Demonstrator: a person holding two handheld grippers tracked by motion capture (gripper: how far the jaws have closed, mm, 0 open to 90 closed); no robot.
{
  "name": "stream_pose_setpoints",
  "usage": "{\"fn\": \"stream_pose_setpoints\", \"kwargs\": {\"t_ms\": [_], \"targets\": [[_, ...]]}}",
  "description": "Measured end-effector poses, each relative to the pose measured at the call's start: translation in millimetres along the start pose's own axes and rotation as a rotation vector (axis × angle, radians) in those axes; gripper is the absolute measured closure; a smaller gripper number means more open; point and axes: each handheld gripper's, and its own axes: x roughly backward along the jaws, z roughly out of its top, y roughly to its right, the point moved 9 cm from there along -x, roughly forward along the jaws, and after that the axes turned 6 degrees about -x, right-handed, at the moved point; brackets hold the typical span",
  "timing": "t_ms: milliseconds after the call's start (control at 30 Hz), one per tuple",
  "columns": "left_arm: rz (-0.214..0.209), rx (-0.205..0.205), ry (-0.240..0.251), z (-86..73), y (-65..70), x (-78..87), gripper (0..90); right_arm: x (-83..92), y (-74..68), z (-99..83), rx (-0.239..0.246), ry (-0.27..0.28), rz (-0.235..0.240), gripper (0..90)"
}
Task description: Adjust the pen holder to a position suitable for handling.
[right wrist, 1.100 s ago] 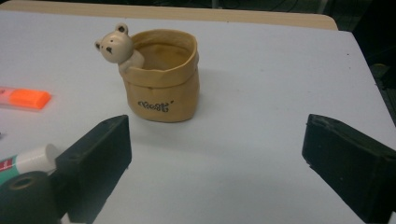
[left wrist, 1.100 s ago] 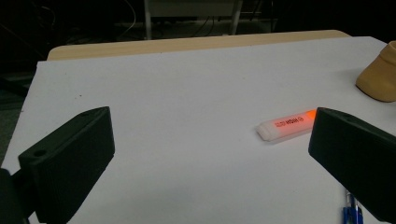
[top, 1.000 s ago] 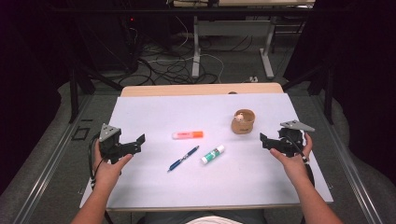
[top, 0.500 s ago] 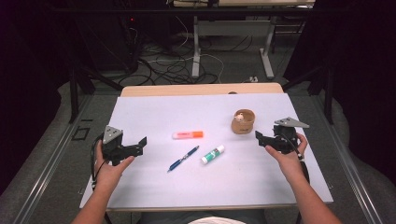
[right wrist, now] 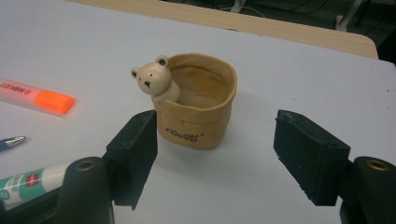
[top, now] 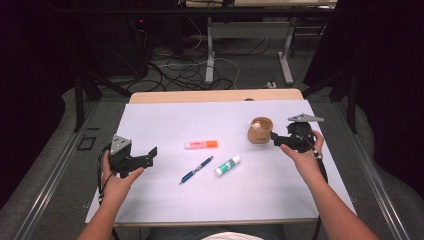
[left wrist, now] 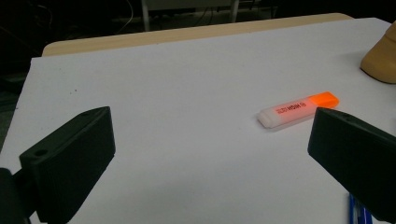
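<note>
We take the small tan pot, shaped like a paper sack with a little bear figure leaning over its rim, to be the thing in hand: the right gripper faces it. In the high view the pot stands upright on the white table at about two o'clock from the table's middle, with the right gripper just beside it at its three o'clock. Its jaws have just been closing and now stand partly open, one on either side of the line to the pot but short of it, so nothing is held or touched. We judge the pot to be glazed ceramic or hard resin: stiff, fairly light, somewhat slippery, and likely to chip if knocked over. The bear looks the most fragile part, so we would grip the plain wall across the lower body, or pinch the rim well away from the bear. Inside we see only bare tan wall and floor, so it appears empty. The left gripper is wide open and holds nothing, pointing toward the orange highlighter, which lies near the table's middle with a blue pen and a glue stick.
</note>
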Motion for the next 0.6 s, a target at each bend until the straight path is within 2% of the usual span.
{"fn": "stream_pose_setpoints", "kwargs": {"t_ms": [367,433,467,500,600], "targets": [[0.001,-0.005,-0.004,-2.0,0.0,-1.4,0.7,-20.3,-2.1,25.5,0.017,-0.090,-0.001,34.5],[0.002,-0.005,-0.005,-2.2,0.0,-1.6,0.8,-26.2,-1.3,29.2,0.006,-0.124,-0.005,35.3],[0.002,-0.005,-0.006,-2.4,0.0,-1.6,0.8,-26.2,-1.3,29.2,0.006,-0.124,-0.005,35.3],[0.002,-0.005,-0.007,-2.4,0.1,-1.7,0.8,-29.5,-0.3,30.8,-0.018,-0.152,-0.008,35.9],[0.000,-0.008,-0.011,-2.8,0.6,-2.0,0.7,-33.7,1.1,32.9,-0.029,-0.167,-0.013,36.7]]}}
